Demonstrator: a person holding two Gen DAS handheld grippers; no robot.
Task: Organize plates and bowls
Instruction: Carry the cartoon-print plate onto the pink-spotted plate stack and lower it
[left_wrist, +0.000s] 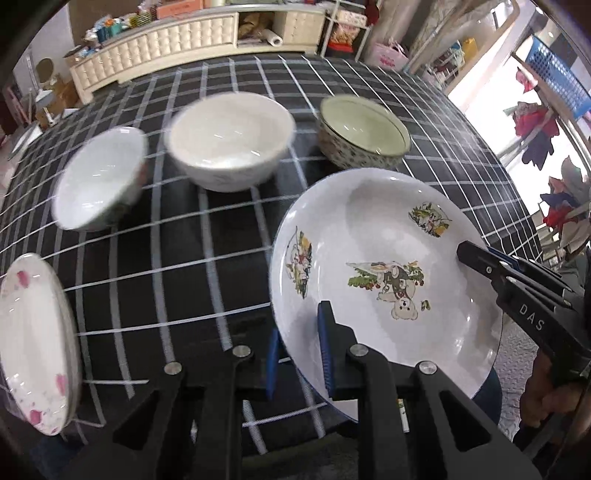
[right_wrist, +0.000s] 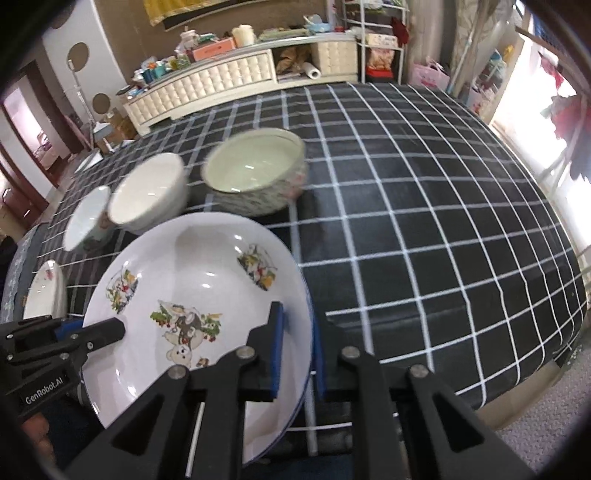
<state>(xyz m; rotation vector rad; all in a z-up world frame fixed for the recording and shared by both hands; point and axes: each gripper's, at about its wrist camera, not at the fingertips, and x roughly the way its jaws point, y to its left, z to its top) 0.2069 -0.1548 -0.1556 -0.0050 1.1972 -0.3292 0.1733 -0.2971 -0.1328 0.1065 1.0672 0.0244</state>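
We grip the plate (left_wrist: 369, 258) by opposite rims, left gripper (left_wrist: 299, 365) and right gripper (right_wrist: 299, 354) jaws both clamped on it, low in each frame, above the counter (right_wrist: 406, 221), bowls (left_wrist: 231, 140) beyond.

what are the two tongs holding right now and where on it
Both hold the cartoon-print plate by its rim: left tongs on its near-left edge, right tongs on the opposite edge.

L gripper (left_wrist: 298, 363) jaws clamp the near rim of cartoon plate (left_wrist: 373, 258); R gripper (left_wrist: 480, 258) grips its right edge. Behind on checked counter (left_wrist: 166, 266): three bowls (left_wrist: 229, 140) in a row; pink-flower plate (left_wrist: 33, 339) far left.
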